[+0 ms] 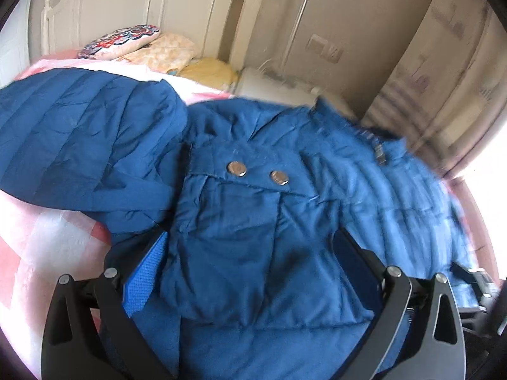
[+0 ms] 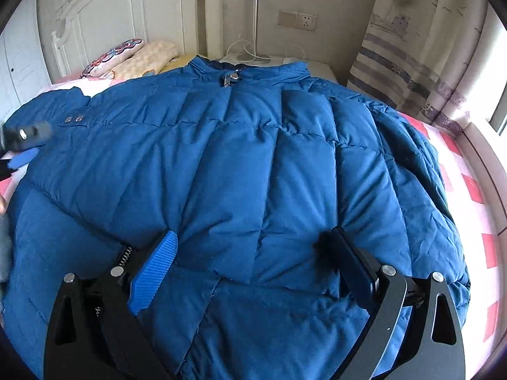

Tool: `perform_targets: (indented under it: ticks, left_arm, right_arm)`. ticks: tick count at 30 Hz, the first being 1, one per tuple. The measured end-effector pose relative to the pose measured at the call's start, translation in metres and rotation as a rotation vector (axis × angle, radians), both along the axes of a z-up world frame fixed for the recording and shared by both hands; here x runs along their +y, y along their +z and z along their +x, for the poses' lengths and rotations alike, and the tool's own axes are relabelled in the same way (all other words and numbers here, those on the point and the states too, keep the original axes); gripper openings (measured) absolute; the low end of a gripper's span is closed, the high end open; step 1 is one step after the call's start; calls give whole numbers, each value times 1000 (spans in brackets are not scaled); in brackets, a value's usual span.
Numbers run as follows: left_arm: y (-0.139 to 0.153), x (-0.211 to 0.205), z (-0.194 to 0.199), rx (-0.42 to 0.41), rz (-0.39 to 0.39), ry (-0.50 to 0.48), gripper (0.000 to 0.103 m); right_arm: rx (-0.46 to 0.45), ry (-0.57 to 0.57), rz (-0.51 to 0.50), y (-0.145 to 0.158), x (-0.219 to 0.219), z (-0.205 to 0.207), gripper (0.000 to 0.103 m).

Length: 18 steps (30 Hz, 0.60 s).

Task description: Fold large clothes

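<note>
A large blue quilted puffer jacket [image 2: 247,158] lies spread front-up on the bed, collar toward the headboard. My right gripper [image 2: 250,247] is open just above the jacket's lower middle, fingers wide apart. My left gripper [image 1: 250,247] is open over the jacket's left part [image 1: 240,221], near a cuff tab with two metal snaps [image 1: 236,167]. A sleeve [image 1: 79,133] lies folded out to the left. The left gripper also shows at the left edge of the right wrist view [image 2: 22,145].
The bed has a pink and white checked cover [image 1: 47,247]. Pillows [image 2: 126,57] lie by the white headboard [image 2: 126,9]. A white nightstand [image 2: 317,69] with cables stands behind the collar. A striped curtain [image 2: 412,63] and a window are at the right.
</note>
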State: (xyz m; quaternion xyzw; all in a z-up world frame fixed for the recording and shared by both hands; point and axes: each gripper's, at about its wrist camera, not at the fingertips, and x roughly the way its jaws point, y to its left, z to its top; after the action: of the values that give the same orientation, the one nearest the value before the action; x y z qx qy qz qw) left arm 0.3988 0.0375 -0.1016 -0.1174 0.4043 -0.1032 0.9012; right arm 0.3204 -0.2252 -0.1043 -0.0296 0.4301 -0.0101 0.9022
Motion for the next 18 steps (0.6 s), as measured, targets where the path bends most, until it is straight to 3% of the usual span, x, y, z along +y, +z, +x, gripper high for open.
perform_targets:
  ticks: [1, 3, 9, 15, 18]
  left_arm:
    - [3, 7, -2, -10, -34, 0, 100]
    - [12, 42, -7, -9, -90, 132, 99]
    - [39, 194, -33, -41, -428, 524, 99]
    - [34, 314, -35, -14, -513, 775, 99]
    - [17, 353, -23, 3, -567, 821, 94]
  right_arm:
    - [-1, 0, 5, 0, 0, -1, 92]
    - [0, 1, 5, 0, -1, 1, 92]
    - [0, 3, 6, 0, 0, 0, 92]
    - [-3, 7, 13, 1, -1, -1, 93]
    - [-13, 6, 19, 3, -1, -2, 93]
